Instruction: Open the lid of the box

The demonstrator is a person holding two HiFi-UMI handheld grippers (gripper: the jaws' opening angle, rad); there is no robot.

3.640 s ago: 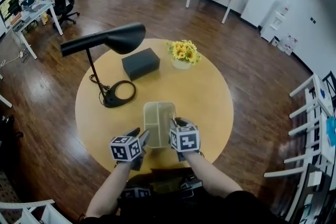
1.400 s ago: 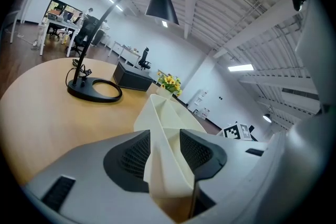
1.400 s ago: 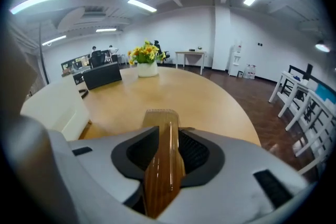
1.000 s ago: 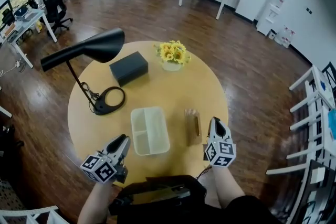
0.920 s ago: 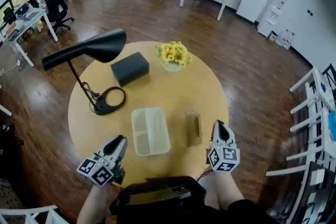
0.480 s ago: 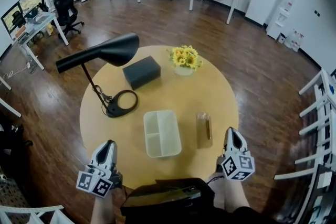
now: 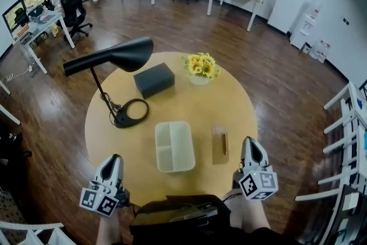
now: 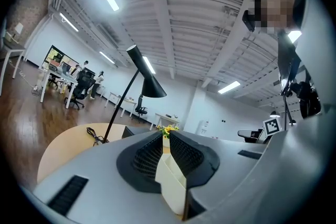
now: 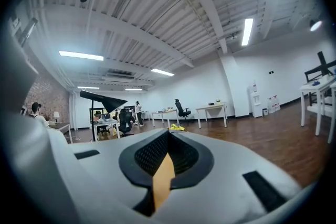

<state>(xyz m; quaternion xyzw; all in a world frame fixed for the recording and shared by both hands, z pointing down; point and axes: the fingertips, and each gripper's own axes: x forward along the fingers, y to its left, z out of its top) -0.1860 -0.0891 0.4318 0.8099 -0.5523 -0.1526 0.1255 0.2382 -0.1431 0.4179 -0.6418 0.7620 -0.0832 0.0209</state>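
The left gripper (image 7: 112,159) hung at the table's (image 7: 172,101) near edge, jaws together on nothing. The box (image 7: 175,146) sat mid-table, its divided inside uncovered. Near its right side, not touching, lay a flat brown piece (image 7: 219,144), probably the lid. The right gripper (image 7: 250,142) hovered beside that, jaws closed and empty. The opening looked finished. The next move probably called only for resting the 2 grippers clear.
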